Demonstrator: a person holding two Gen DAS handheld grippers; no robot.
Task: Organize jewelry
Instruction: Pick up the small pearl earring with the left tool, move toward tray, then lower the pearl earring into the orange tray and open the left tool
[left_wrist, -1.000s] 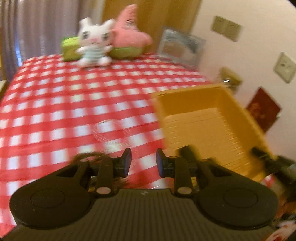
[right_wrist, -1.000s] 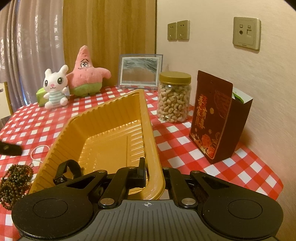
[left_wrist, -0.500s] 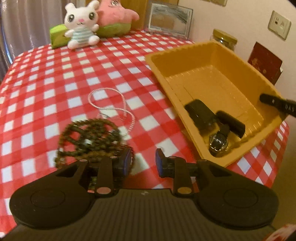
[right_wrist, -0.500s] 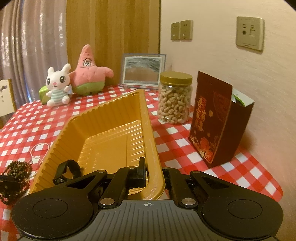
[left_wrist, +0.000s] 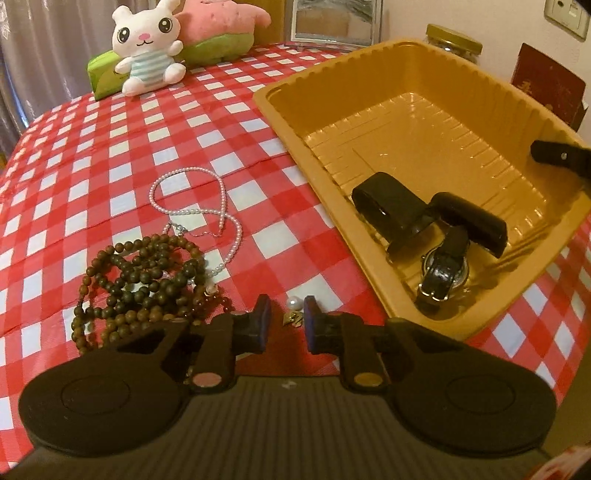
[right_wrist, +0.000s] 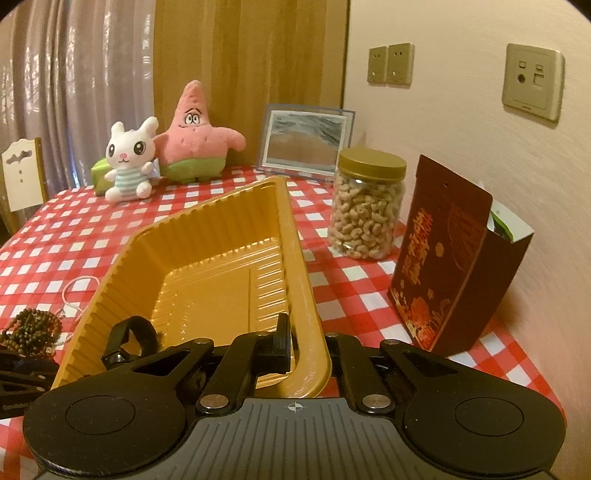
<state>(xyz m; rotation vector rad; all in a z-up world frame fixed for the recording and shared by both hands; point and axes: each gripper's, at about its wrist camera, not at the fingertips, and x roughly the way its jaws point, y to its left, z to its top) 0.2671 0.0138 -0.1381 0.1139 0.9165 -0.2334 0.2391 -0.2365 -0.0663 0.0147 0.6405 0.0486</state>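
Note:
A golden plastic tray (left_wrist: 369, 254) sits on the checked cloth and holds a black-strapped watch (left_wrist: 439, 266). My left gripper (left_wrist: 284, 323) is open, low over the cloth, with a small pearl earring (left_wrist: 294, 303) between its fingertips. A dark bead bracelet (left_wrist: 144, 273) lies just left of it, a pearl necklace (left_wrist: 221, 210) beyond. My right gripper (right_wrist: 308, 341) is shut on the tray's near right rim (right_wrist: 306, 295); the watch strap (right_wrist: 129, 338) shows inside the tray. The beads also show in the right wrist view (right_wrist: 33, 328).
Two plush toys (right_wrist: 162, 158), a picture frame (right_wrist: 306, 142), a jar of nuts (right_wrist: 367, 203) and a dark red bag (right_wrist: 450, 258) stand along the back and right of the table. The wall is close on the right.
My left gripper has swung from the tray down toward the near cloth, over the earring beside the beads. My right gripper has stayed clamped on the tray rim.

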